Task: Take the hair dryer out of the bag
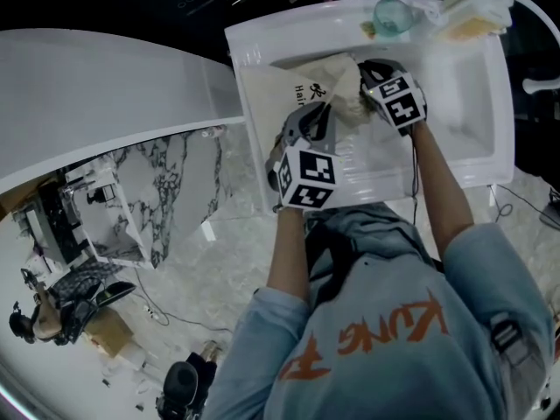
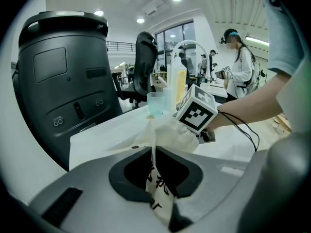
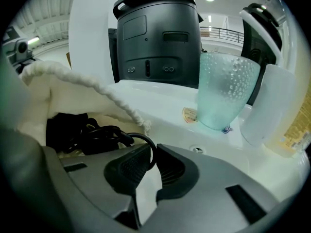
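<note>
The person stands over a white sink (image 1: 464, 103) with the cream cloth bag (image 1: 302, 81) laid across its flat side, using the basin as a work surface.

The left gripper (image 2: 154, 165) has its 2 jaws clamped on a fold of the bag's printed fabric, low down on the bag and away from its mouth. From where I stand that grip looks like an anchor: it pins the cloth so the bag does not drag along when the contents are pulled.

The right gripper (image 3: 151, 155) is pushed into the open, rope-edged mouth. Its jaws are drawn almost together, and a loop of the black cord (image 3: 104, 132) runs in between the pads, so it appears to have the cord pinched.

The hair dryer (image 3: 65, 125) is inside the bag, a dark bulk just behind that loop, not lifted out yet. I would guess the cord is taken first because it lies on top and nearest the opening.

A teal cup (image 3: 226, 89) stands on the rim near the bag's mouth, close enough to be knocked.
</note>
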Tool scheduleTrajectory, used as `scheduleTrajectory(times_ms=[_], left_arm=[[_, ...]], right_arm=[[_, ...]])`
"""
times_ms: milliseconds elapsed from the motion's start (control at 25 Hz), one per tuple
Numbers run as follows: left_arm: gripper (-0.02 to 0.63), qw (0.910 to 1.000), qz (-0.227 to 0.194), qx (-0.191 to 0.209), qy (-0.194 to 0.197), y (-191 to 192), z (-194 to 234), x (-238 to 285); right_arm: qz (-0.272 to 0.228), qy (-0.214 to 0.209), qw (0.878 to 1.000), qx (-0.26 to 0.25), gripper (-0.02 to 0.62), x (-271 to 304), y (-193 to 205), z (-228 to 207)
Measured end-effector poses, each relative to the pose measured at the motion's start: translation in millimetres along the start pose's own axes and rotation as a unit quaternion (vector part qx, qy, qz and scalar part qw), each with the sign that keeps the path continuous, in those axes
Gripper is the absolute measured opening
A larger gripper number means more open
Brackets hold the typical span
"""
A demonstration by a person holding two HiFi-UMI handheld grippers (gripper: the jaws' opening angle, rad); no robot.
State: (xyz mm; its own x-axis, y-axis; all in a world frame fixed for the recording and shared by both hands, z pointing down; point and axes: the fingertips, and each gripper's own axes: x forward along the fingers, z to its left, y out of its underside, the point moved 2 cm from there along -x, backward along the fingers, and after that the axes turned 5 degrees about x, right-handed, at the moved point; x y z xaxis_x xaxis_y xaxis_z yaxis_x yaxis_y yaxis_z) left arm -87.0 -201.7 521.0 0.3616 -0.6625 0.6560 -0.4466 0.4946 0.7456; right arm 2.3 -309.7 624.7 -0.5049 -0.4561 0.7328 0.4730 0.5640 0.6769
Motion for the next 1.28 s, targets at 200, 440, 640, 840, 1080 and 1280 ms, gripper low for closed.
scheduleTrajectory(times_ms=[200, 440, 640, 840, 1080, 1280], left_arm=[[0.090, 0.9987, -0.022, -0.035, 0.029, 3.9, -1.0, -20.9], [0.133, 0.9977, 0.042, -0.045, -0.029, 65.0, 24.2, -65.9], [0.173, 0.9907, 0.112, -0.067, -0.039, 109.8, 29.6, -90.3], [0.199, 0.9765, 0.203, -0.070, -0.015, 144.6, 13.2, -88.9], [0.193, 0.9652, 0.245, -0.057, -0.071, 162.1, 18.4, -89.8], [0.087, 0.9510, 0.285, -0.012, -0.119, 166.9, 27.5, -88.1]], right_arm=[[0.013, 0.028, 0.999, -0.028, 0.029, -3.9, 0.0, 0.7], [-0.009, 0.061, 0.997, -0.053, 0.026, -18.7, -14.4, 5.7], [-0.018, 0.066, 0.996, -0.059, 0.026, -31.1, -19.7, 9.5], [-0.024, 0.073, 0.995, -0.063, 0.026, -39.8, -21.1, 11.7], [-0.026, 0.075, 0.995, -0.068, 0.028, -46.7, -22.6, 13.6], [-0.030, 0.074, 0.994, -0.072, 0.028, -53.5, -23.4, 18.3]])
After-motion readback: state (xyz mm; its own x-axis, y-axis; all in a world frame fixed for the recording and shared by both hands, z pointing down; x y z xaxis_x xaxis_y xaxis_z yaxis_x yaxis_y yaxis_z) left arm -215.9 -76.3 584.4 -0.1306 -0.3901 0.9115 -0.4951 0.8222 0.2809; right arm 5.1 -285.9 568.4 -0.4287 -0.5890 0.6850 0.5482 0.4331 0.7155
